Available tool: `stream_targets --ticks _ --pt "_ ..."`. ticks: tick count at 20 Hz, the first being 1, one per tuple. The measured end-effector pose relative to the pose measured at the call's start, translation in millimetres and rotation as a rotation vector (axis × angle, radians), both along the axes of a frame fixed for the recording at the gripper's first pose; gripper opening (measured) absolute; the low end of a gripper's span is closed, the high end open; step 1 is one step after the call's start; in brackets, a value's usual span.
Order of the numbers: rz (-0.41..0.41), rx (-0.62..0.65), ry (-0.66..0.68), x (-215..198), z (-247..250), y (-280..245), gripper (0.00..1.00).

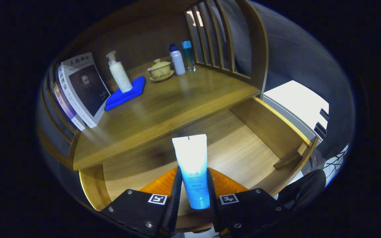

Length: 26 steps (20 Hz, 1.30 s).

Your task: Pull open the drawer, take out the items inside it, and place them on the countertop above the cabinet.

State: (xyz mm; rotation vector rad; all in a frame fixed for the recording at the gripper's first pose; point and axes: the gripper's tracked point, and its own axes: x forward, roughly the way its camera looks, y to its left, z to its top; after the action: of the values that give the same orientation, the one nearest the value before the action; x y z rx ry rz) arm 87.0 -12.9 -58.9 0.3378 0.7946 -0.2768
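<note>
The gripper (193,191) was seen closed on a white-to-blue squeeze tube (192,165), both fingers pressed against the tube's lower, blue end. The tube was held between the fingers with its flat crimped white end pointed forward, away from the camera, and its blue cap end nearest the camera.

The tube was held above the pulled-open wooden drawer (270,125); whether it touched the drawer's floor could not be told. The drawer's light wood floor was visible ahead of and beside the tube. A small wooden block was noted at the drawer's right front corner.

Beyond the drawer, the brown wooden countertop (177,102) of the cabinet was recorded. On it were observed:
- a white pump bottle (119,74), upright, standing on a folded blue cloth (126,94);
- a pale yellow lidded teacup on a saucer (160,70), just right of the cloth;
- a white bottle with a blue cap (177,60) and, just beside it, a translucent teal bottle (188,56), both upright near the back right corner;
- a row of white-covered books (81,87) leaning at the left end, the front cover bearing a dark portrait.

A slatted wooden side rail (217,36) was seen at the countertop's right end. A white surface lay to the right, outside the cabinet.
</note>
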Motion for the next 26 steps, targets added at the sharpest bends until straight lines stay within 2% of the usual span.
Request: stream_targets --ticks 7,16,21,26 --pt "0.013 -0.055 -0.154 16.8 54.5 -6.0 0.42" --pt "0.172 -0.178 -0.242 63.1 105.2 24.3 0.42" --pt "0.257 -0.216 -0.237 90.7 102.8 37.1 0.42" --pt "0.343 -0.192 -0.206 118.7 79.3 55.7 0.42"
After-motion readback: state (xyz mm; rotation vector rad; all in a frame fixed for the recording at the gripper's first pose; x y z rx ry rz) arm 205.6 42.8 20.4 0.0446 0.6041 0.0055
